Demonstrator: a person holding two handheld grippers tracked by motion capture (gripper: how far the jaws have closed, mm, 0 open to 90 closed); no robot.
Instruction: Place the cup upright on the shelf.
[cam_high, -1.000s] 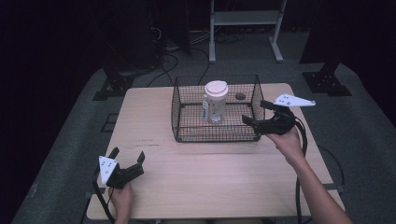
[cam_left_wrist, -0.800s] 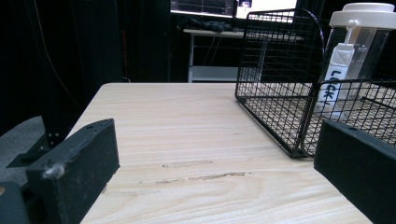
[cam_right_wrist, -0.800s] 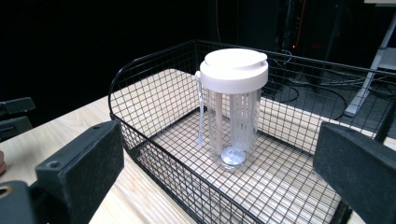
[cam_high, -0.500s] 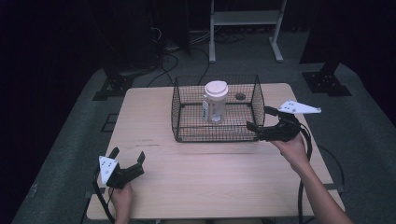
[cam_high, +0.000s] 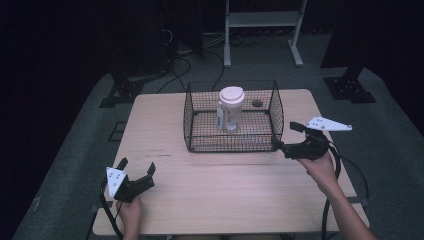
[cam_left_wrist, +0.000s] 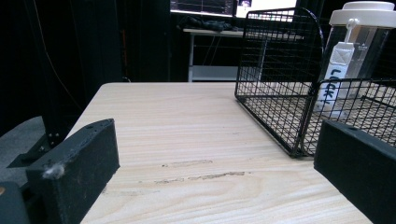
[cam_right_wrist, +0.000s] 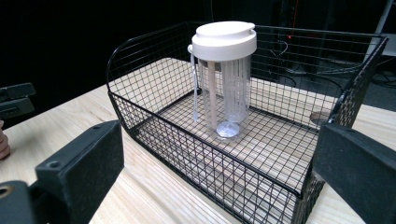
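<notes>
- The right gripper (cam_high: 286, 137) hangs just beside the near right corner of the wire basket (cam_high: 189, 120), jaws spread and holding nothing.
- The left gripper (cam_high: 136, 173) rests near the front left edge of the table (cam_high: 240, 190), well apart from the basket, jaws likewise spread and empty.
- The bottle (cam_high: 230, 109) stands upright inside the basket, near its middle, touched by neither gripper.
- Judged from this, the step in hand looks like the right gripper's move at the basket; whether it is approaching or leaving cannot be told.
- A grasp on the bottle would call for lifting the right gripper over the rim and closing on the body under the lid.
- The bottle (cam_right_wrist: 224, 79) is a clear plastic cylinder with a wide, smooth white lid and a strap hanging from it.
- The basket (cam_right_wrist: 187, 154) is thin black wire mesh with rounded corners; the table is pale grained wood.
</notes>
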